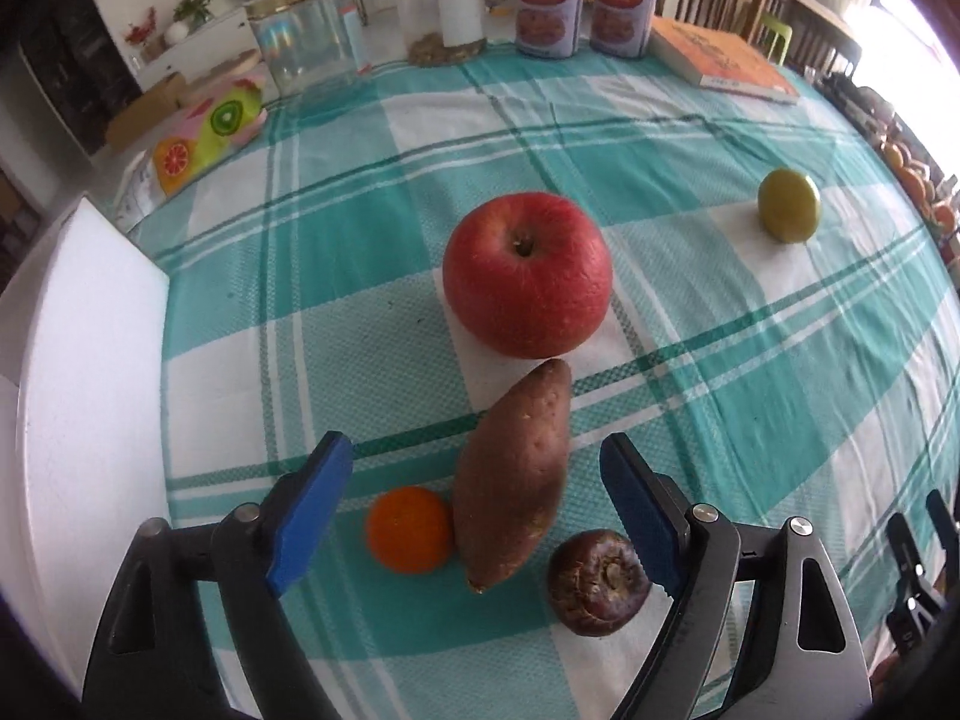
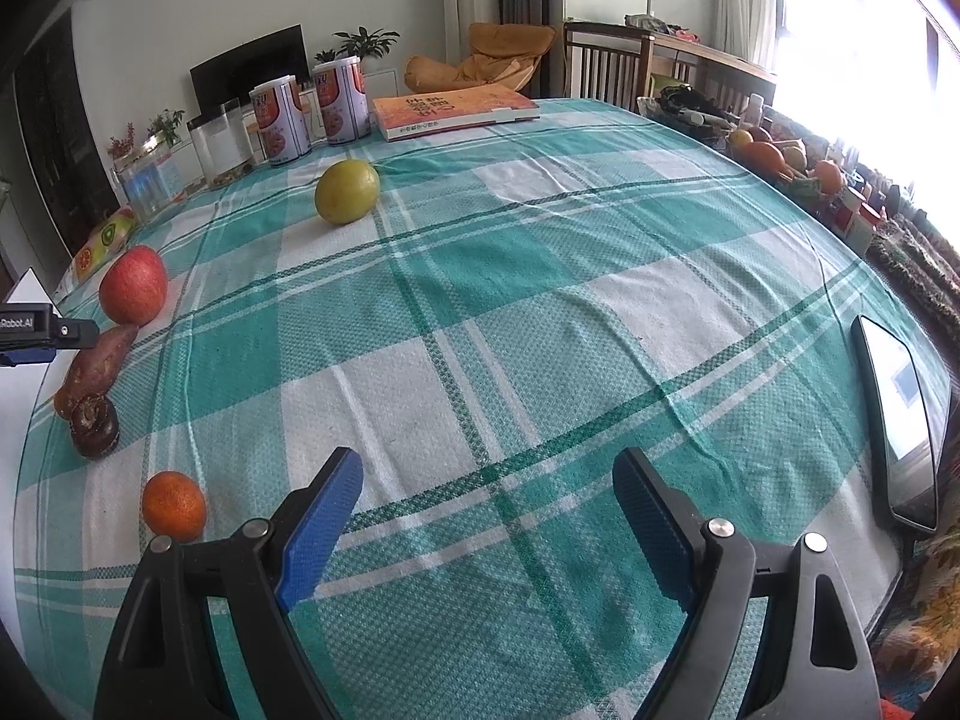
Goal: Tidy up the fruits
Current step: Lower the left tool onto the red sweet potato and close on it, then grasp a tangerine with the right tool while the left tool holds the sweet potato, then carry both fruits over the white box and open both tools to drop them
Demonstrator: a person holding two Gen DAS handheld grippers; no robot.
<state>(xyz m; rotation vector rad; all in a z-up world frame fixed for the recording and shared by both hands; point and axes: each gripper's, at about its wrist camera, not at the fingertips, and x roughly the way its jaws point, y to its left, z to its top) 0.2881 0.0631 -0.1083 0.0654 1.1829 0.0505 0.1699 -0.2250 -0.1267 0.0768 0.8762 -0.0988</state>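
Observation:
On the teal checked tablecloth (image 1: 690, 276) a red apple (image 1: 527, 273) stands just beyond a sweet potato (image 1: 516, 480). A small orange (image 1: 409, 529) lies left of the sweet potato and a dark brown round fruit (image 1: 597, 582) right of it. A yellow-green fruit (image 1: 788, 204) lies far right. My left gripper (image 1: 480, 498) is open above the sweet potato, holding nothing. My right gripper (image 2: 486, 516) is open and empty over bare cloth; in its view are the apple (image 2: 133, 292), sweet potato (image 2: 96, 369), brown fruit (image 2: 95, 425), another orange (image 2: 174, 505) and the yellow-green fruit (image 2: 347, 190).
A white board (image 1: 78, 396) stands at the left edge. Glass jars (image 1: 306, 42), two cans (image 1: 585, 0) and a book (image 1: 726, 60) line the far side. A fruit-print pack (image 1: 207, 132) lies far left. A phone (image 2: 900, 414) lies at the right edge, with a fruit pile (image 2: 780, 159) beyond.

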